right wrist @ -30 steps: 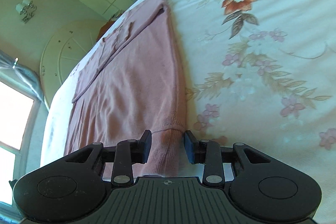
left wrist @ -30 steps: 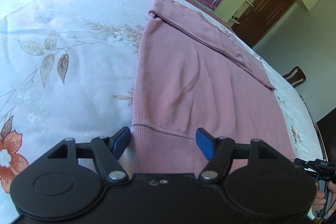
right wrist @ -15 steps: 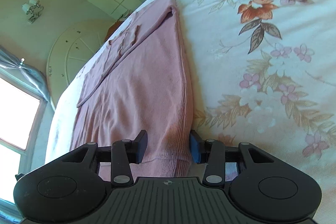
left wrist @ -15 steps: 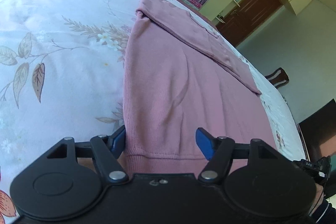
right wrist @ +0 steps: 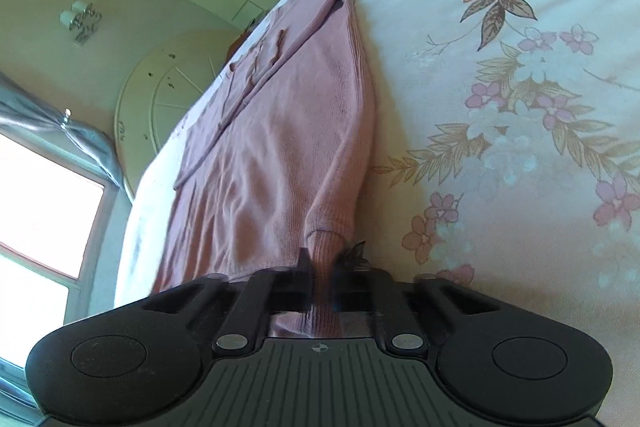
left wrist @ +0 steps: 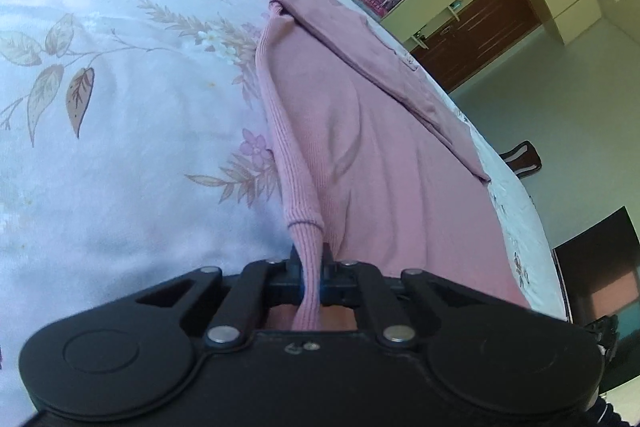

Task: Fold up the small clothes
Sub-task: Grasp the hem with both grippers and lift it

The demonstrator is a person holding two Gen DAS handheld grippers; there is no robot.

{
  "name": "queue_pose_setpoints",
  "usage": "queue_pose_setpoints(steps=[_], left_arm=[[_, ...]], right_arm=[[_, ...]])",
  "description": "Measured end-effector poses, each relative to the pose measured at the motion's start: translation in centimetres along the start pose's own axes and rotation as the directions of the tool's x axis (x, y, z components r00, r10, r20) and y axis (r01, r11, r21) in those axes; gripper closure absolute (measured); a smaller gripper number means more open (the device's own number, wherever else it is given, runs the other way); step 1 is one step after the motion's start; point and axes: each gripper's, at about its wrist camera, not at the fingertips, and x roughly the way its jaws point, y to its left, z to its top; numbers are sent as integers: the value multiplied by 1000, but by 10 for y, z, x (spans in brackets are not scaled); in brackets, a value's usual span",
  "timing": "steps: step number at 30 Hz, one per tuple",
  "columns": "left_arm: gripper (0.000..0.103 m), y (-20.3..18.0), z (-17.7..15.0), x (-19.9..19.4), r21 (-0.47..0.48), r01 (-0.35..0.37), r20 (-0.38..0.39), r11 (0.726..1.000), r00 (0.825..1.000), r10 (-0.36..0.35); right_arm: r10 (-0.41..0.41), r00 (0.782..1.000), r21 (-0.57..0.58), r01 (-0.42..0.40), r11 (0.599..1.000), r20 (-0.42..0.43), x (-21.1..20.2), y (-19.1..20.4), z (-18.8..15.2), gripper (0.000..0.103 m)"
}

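We have the left gripper (left wrist: 311, 259) and right gripper (right wrist: 323, 263) both just closed, pinching the ribbed hem corners of the pink sweater (left wrist: 384, 155) on the floral bedsheet (left wrist: 120, 107).

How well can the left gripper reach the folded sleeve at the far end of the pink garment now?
Probably not as things stand: the left gripper has just closed on the near hem of the pink garment. The folded sleeve lies far beyond, unobstructed.
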Motion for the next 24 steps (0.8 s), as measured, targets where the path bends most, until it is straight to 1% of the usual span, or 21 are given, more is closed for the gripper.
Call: queue_pose_setpoints(steps=[1, 2, 3, 4, 5, 6, 7, 9, 10, 12, 13, 16, 19, 21, 24], left_arm=[[99, -1, 0, -8, 3, 31, 39, 1000, 999, -31], [99, -1, 0, -19, -7, 74, 82, 997, 994, -73], [99, -1, 0, -27, -7, 101, 113, 995, 989, -99], [99, -2, -1, -32, 3, 109, 135, 994, 985, -109], [99, -2, -1, -32, 11, 99, 137, 995, 986, -99], [99, -1, -1, -27, 12, 74, 118, 997, 990, -75], [99, 1, -2, -18, 9, 48, 87, 999, 995, -49], [99, 7, -7, -1, -24, -5, 38, 1000, 999, 6], [99, 9, -9, 3, -46, -6, 41, 999, 999, 8], [99, 10, -11, 0, -88, 11, 73, 996, 997, -4], [99, 10, -11, -2, -93, 20, 88, 995, 996, -12], [99, 8, -9, -11, -119, 44, 128, 992, 991, -28], [99, -5, 6, -18, -147, 75, 160, 986, 986, -51], [99, -19, 27, -21, -143, 66, 166, 988, 985, -42], [99, -40, 63, -18, -145, 93, 204, 985, 977, -62]], right_arm=[[0, 1000, -29, 0, 1000, 12, -2, 4, 1, 96], [17, 999, -50, -16, 999, 30, -7, 8, 1, 96], [45, 998, -57, -42, 998, 51, -14, 10, 2, 97], [80, 994, -66, -75, 995, 75, -23, 13, 3, 97], [97, 991, -84, -90, 992, 89, -29, 15, 4, 97], [103, 990, -109, -92, 990, 96, -34, 18, 4, 97], [93, 991, -128, -81, 988, 95, -34, 20, 5, 97], [53, 996, -122, -44, 992, 75, -22, 14, 4, 97], [14, 999, -103, -9, 995, 52, -10, 7, 1, 97], [-41, 999, -69, 42, 997, 16, 6, -2, -3, 97], [-38, 999, -61, 40, 997, 25, 7, -3, -4, 97], [6, 998, -43, -3, 999, 67, -4, 0, -1, 97], [26, 996, -72, -19, 997, 86, -13, 12, 9, 96], [44, 993, -96, -34, 995, 105, -18, 24, 17, 96], [59, 988, -122, -42, 992, 144, -21, 44, 41, 96]])
